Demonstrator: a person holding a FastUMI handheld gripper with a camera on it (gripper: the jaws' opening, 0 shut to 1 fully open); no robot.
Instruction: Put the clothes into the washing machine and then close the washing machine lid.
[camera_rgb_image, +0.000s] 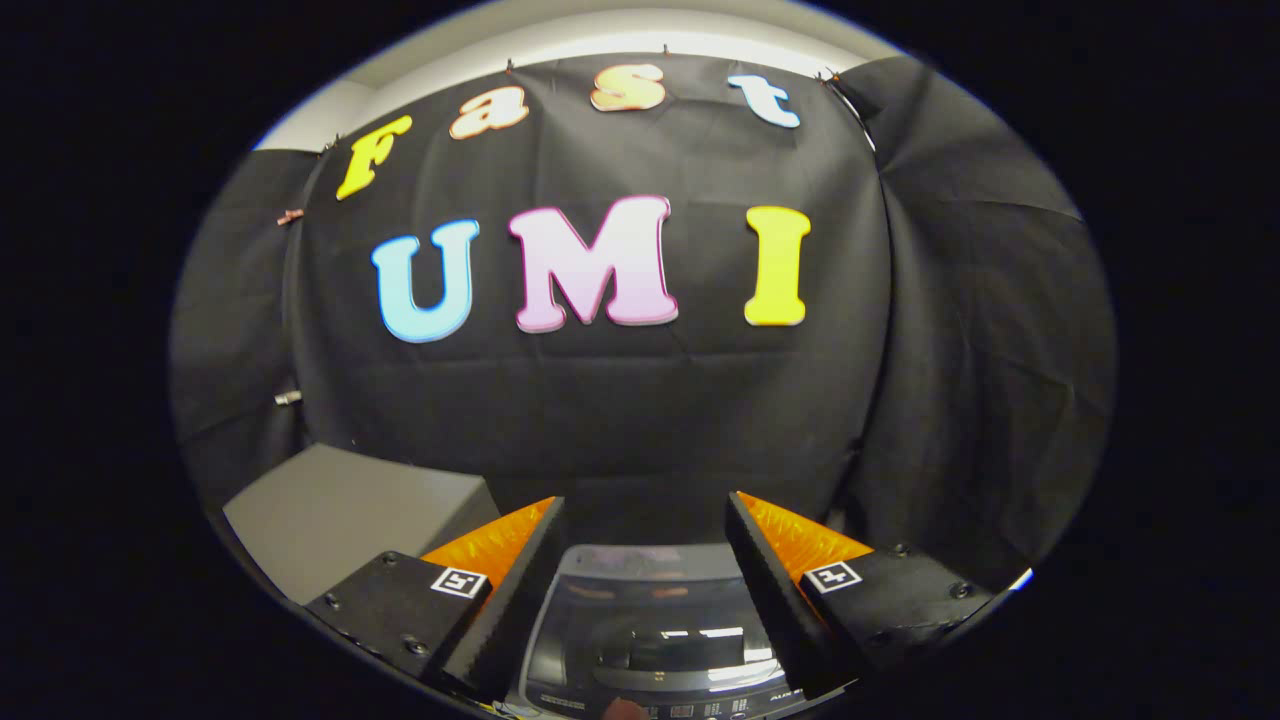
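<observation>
A top-loading washing machine (650, 625) stands right below and between my fingers. Its dark glossy lid (655, 610) lies flat and shut, mirroring ceiling lights. A strip of control buttons (690, 708) runs along its near edge. My gripper (648, 520) hovers above the machine, open wide, with nothing between the fingers. A small part of a fingertip of a person (625, 708) touches the near edge by the controls. I see no clothes.
A grey box-like surface (350, 510) sits to the left of the machine, beyond my left finger. The black cloth wall (620, 420) hangs close behind the machine and wraps around on the right.
</observation>
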